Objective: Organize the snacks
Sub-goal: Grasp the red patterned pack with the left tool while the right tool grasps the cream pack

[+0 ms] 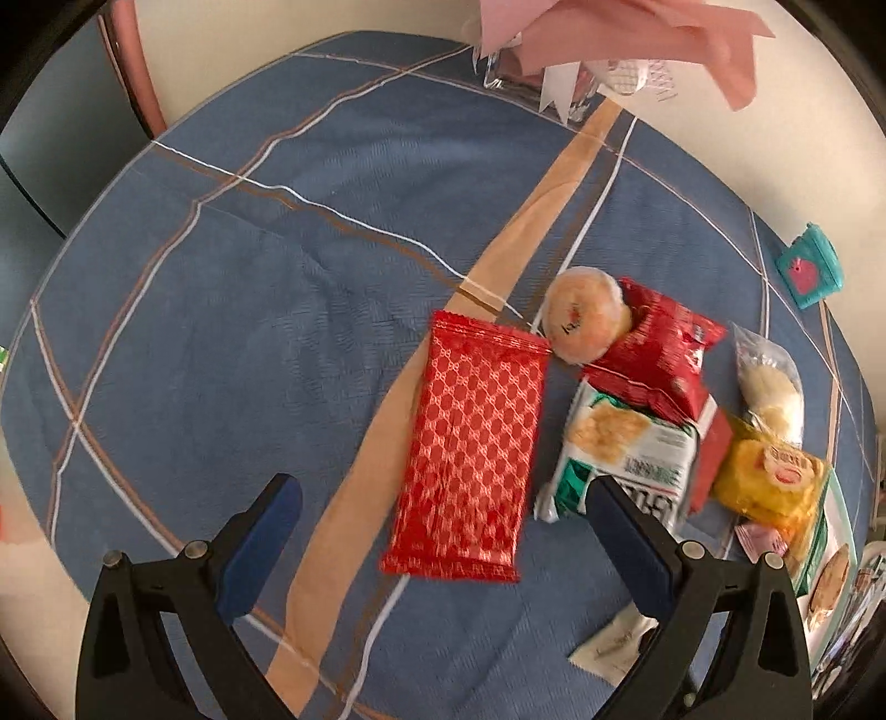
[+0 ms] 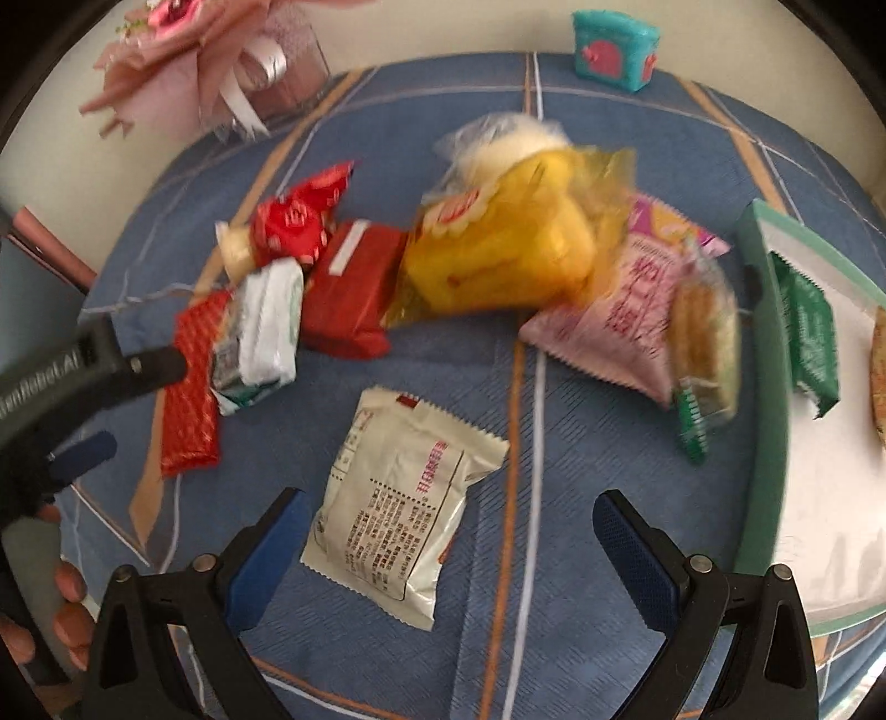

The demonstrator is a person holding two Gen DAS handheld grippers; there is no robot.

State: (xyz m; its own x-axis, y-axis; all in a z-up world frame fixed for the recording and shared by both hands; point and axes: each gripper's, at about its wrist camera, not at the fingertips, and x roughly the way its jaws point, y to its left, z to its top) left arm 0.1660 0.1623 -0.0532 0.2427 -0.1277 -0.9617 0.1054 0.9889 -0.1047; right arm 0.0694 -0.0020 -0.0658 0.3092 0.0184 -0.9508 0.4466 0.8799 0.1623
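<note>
My left gripper (image 1: 443, 493) is open above a long red patterned wafer pack (image 1: 470, 448) lying flat on the blue cloth. To its right lie a white-green cracker pack (image 1: 626, 448), a red pouch (image 1: 659, 349), a round bun (image 1: 587, 315) and a yellow cake pack (image 1: 764, 476). My right gripper (image 2: 448, 509) is open over a white pouch (image 2: 398, 504) with printed text. Beyond it sit the yellow cake pack (image 2: 498, 260), a pink pouch (image 2: 626, 299), a red block (image 2: 354, 288) and a white-green pack (image 2: 266, 327). The left gripper (image 2: 94, 365) shows at the left edge.
A mint-rimmed white tray (image 2: 769, 387) at the right holds a green pack (image 2: 803, 338). A teal pouch (image 2: 614, 50) stands at the far edge. A pink bouquet in a glass vase (image 2: 277, 72) is at the back left. A hand (image 2: 66, 603) grips the left tool.
</note>
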